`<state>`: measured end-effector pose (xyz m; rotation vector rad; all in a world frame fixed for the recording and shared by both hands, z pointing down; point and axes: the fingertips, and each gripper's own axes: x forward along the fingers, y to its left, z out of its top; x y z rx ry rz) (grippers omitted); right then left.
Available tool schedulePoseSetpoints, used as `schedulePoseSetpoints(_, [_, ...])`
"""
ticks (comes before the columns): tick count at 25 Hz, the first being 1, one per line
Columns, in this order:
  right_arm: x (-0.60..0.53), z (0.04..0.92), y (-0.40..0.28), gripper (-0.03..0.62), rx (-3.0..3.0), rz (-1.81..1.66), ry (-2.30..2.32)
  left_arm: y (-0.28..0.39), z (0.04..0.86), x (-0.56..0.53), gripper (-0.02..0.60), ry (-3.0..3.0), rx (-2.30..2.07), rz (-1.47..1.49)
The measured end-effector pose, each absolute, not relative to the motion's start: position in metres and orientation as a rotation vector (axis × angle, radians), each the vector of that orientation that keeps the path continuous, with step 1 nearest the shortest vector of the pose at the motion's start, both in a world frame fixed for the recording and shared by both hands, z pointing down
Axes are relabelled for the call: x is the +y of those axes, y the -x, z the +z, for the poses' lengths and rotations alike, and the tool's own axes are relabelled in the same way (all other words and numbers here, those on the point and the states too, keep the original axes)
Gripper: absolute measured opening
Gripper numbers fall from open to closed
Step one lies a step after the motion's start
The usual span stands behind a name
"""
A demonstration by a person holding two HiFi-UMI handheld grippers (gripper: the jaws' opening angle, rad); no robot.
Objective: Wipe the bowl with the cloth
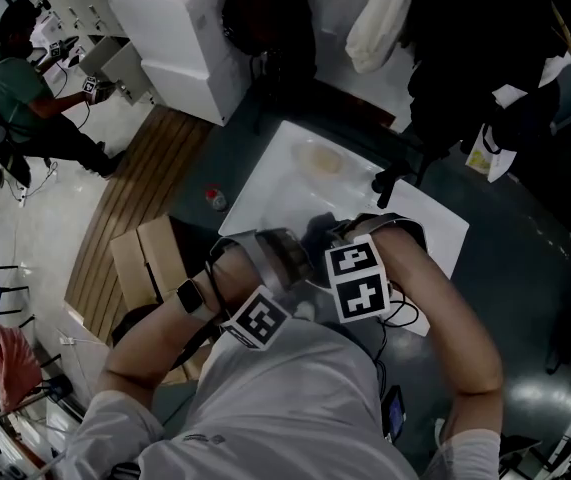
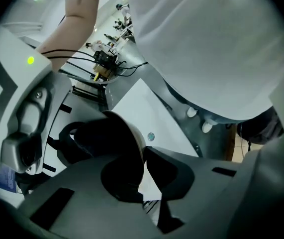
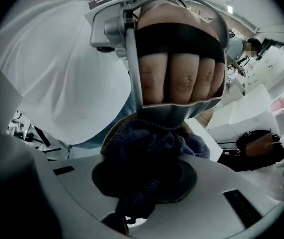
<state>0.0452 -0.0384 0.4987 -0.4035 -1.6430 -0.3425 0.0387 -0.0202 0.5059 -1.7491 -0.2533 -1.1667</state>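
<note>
Working close against the chest, above the near edge of a white table (image 1: 265, 183). Bowl (image 2: 132, 133) held up, apparently clear of the table, tilted with its mouth toward the right gripper. Left gripper (image 2: 142, 163) pinched tight on the bowl's rim, wall sandwiched between the jaws, nothing else in them. Right gripper (image 3: 146, 183) clamped on a wad of dark cloth (image 3: 149, 148), bunched and pushed into the bowl's hollow, pale rim just showing behind it. Judged mid-wipe. Main risk, likely: rim-only grip, so levering of the bowl out of the left jaws under a hard or off-centre push, then a drop onto the table edge or past it to the floor. Also possible: cloth dragged loose from the right jaws by friction against the wall, leaving bare jaw tips to scrape the inside. Best countered with light pressure, aimed back toward the pinched side.
</note>
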Motion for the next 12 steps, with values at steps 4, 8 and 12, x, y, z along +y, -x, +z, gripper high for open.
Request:
schedulePoseSetpoints(4, [-0.028, 0.504, -0.046, 0.1, -1.659, -0.248, 0.448, -0.039, 0.511, -0.016, 0.018, 1.749, -0.281, -1.167])
schedulePoseSetpoints(8, [-0.018, 0.513, -0.045, 0.1, -1.691, -0.107, 0.455, -0.038, 0.521, -0.01, 0.018, 1.749, -0.319, -1.202])
schedulePoseSetpoints(12, [-0.014, 0.524, -0.042, 0.1, -1.684, 0.035, 0.36, -0.035, 0.533, -0.008, 0.018, 1.744, -0.345, -1.28])
